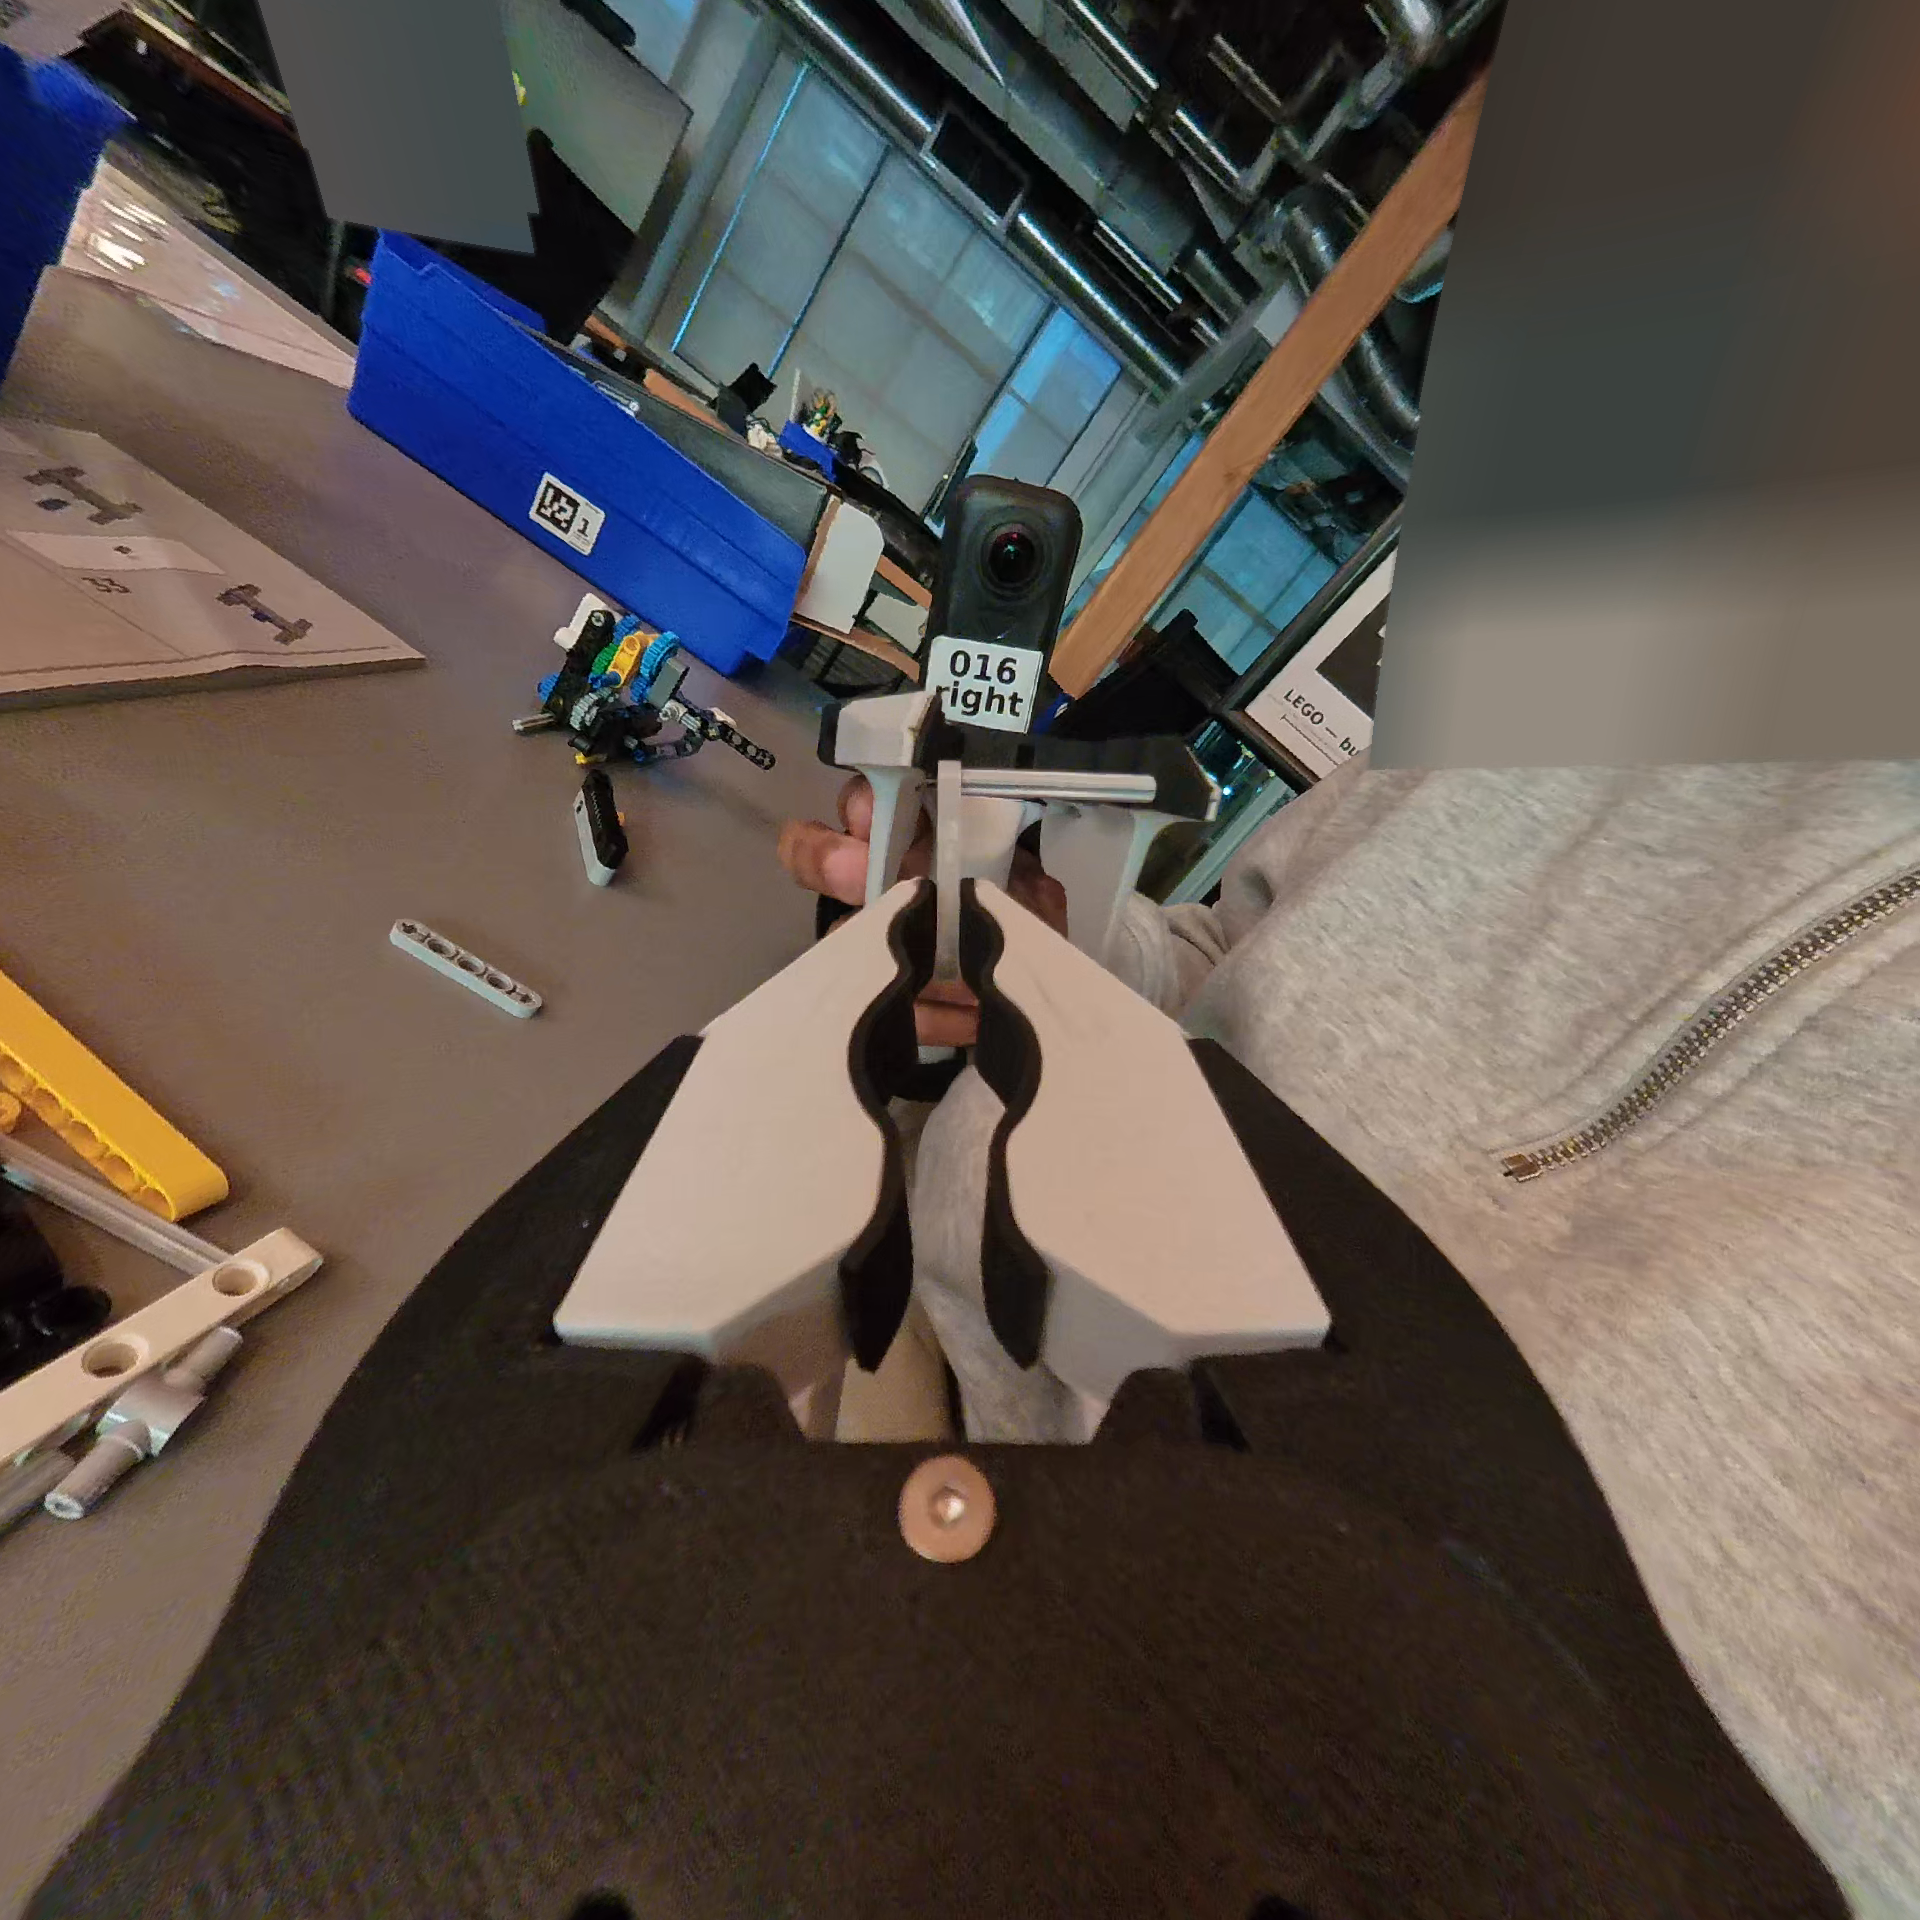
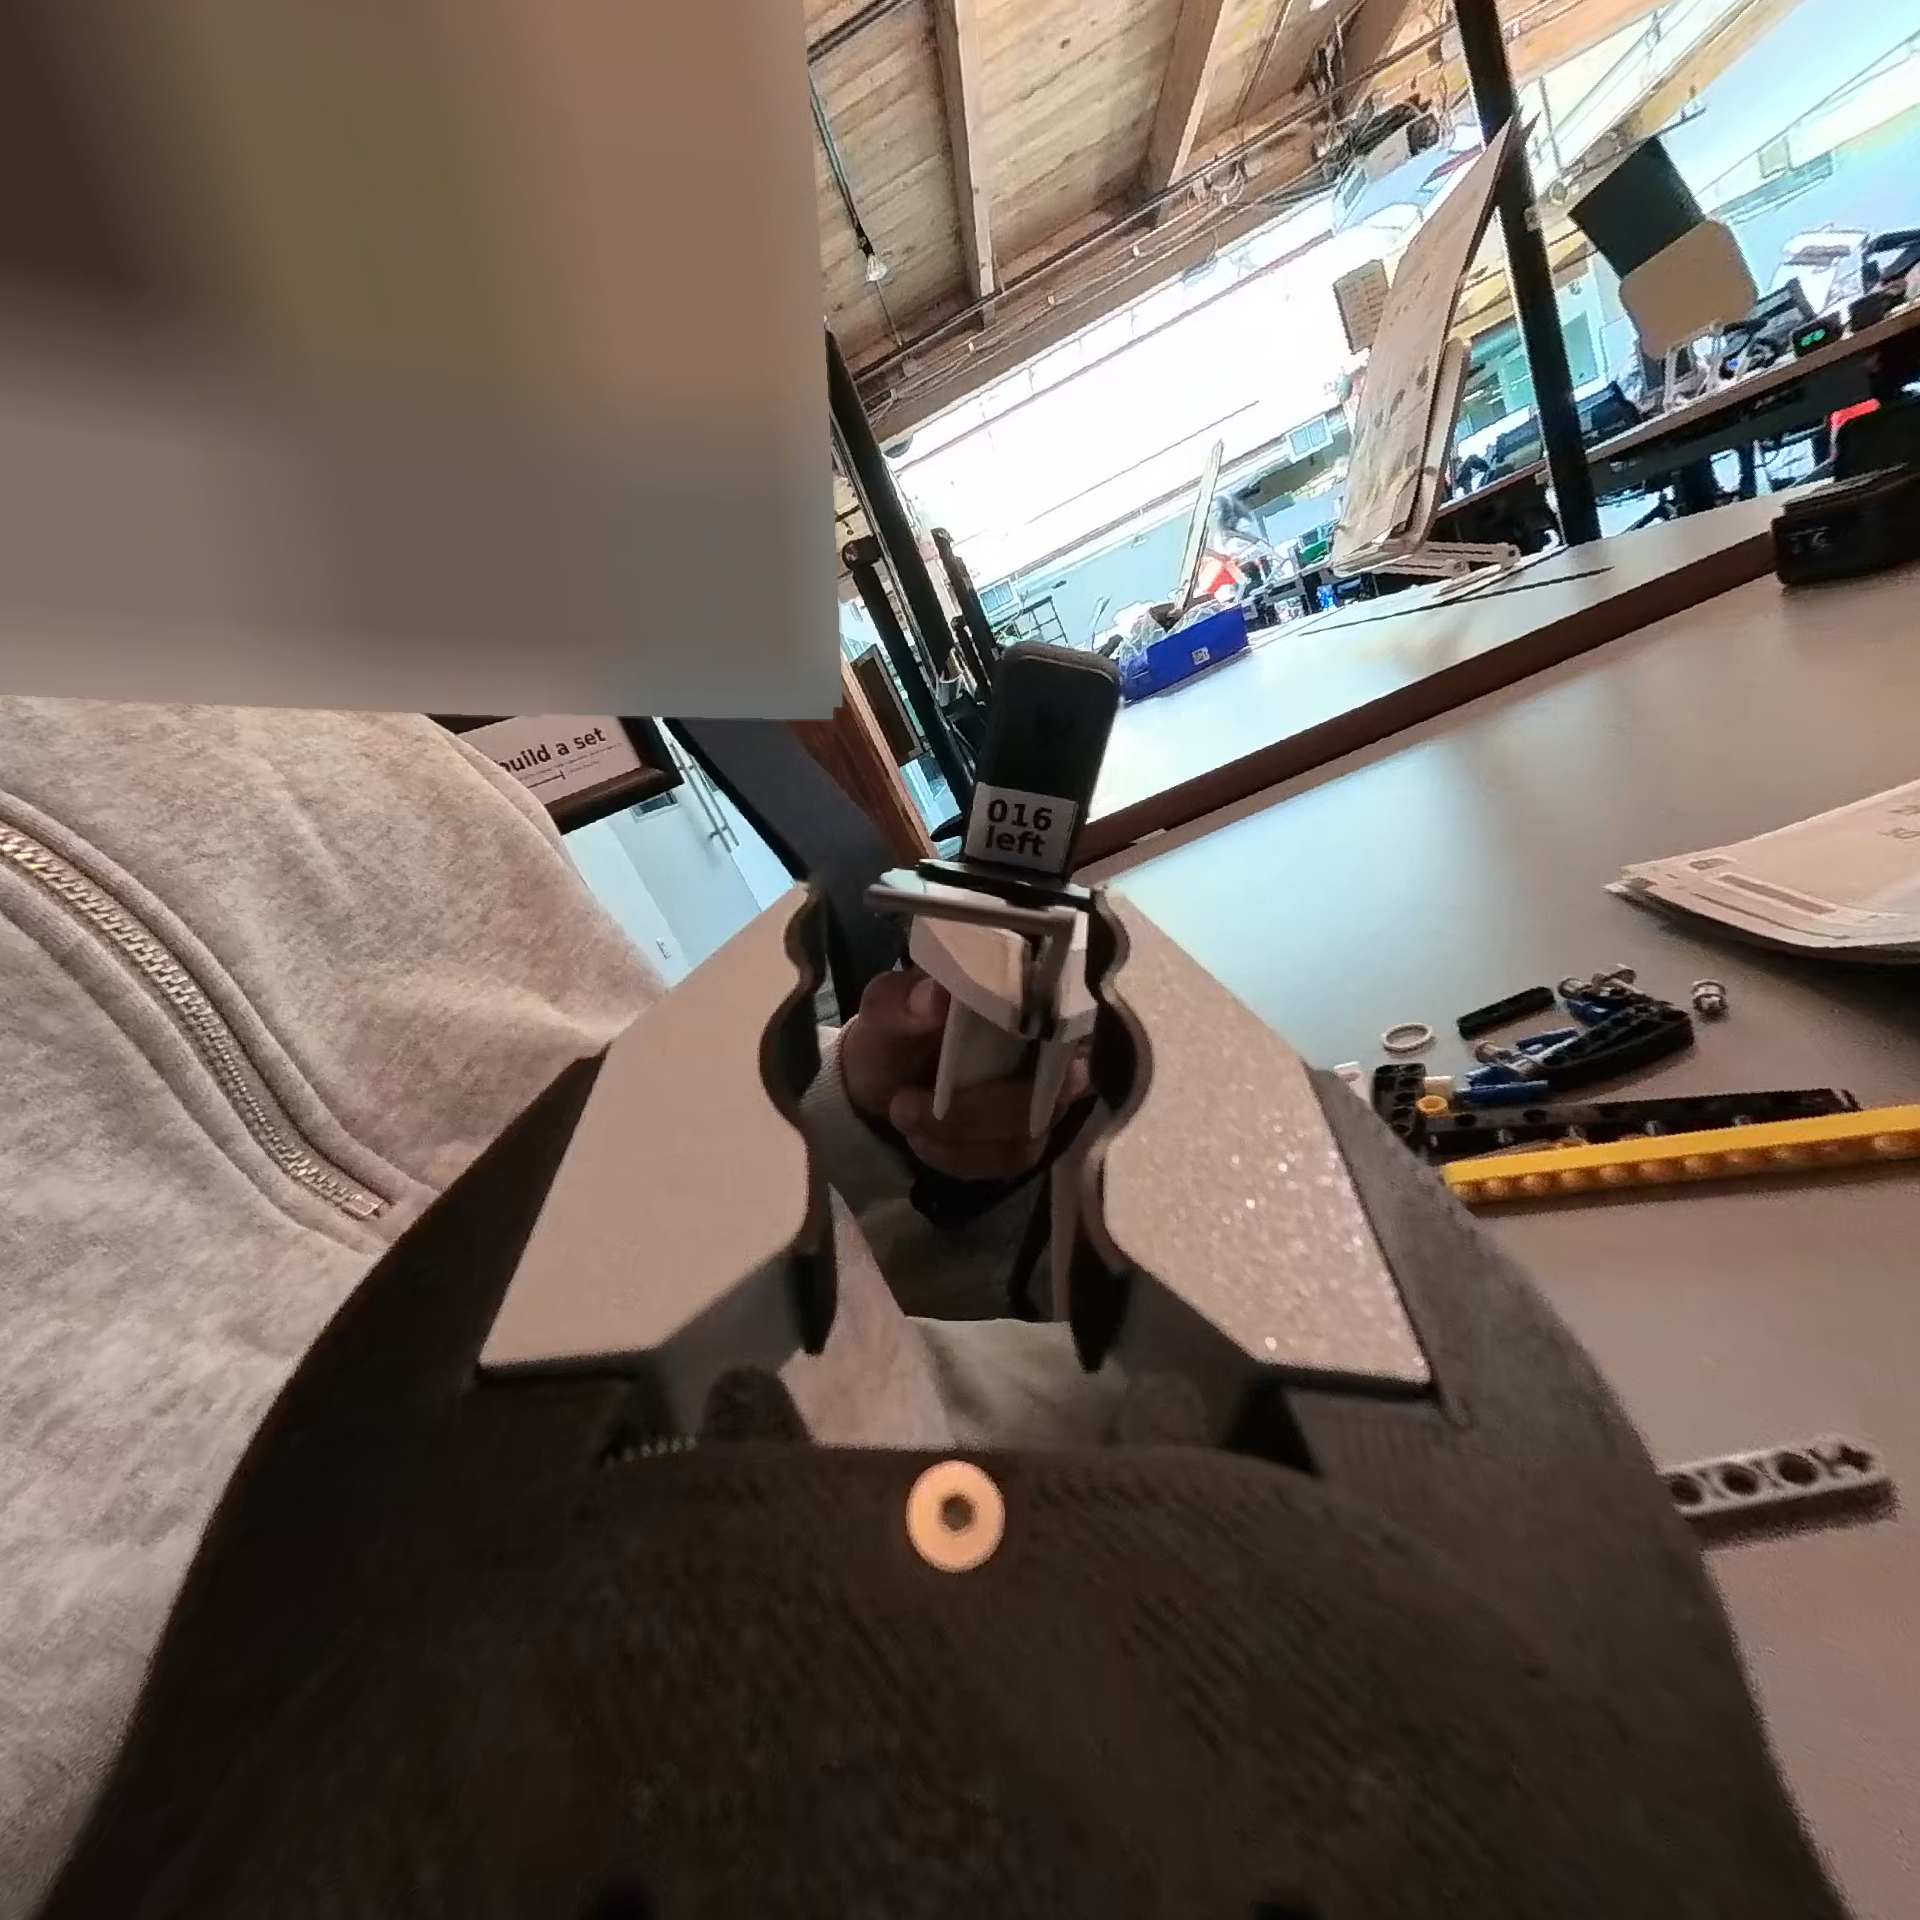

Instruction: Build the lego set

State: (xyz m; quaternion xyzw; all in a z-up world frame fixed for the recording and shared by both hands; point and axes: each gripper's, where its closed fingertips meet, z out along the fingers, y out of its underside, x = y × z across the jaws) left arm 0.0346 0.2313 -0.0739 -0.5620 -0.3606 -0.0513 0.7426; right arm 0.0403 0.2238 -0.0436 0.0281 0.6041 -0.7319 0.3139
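My left gripper is shut on a thin grey lego piece with a grey axle sticking out sideways. It is held in the air, facing my right gripper. In the right wrist view my right gripper is open and empty, its fingers either side of the left gripper and the grey piece. A partly built lego assembly in black, blue and yellow sits on the grey table.
Loose parts lie on the table: a grey five-hole beam, a yellow beam, a white beam, black beams. A blue bin and instruction booklet lie beyond. A person's grey hoodie is close by. My left and right fingertips are right by each other.
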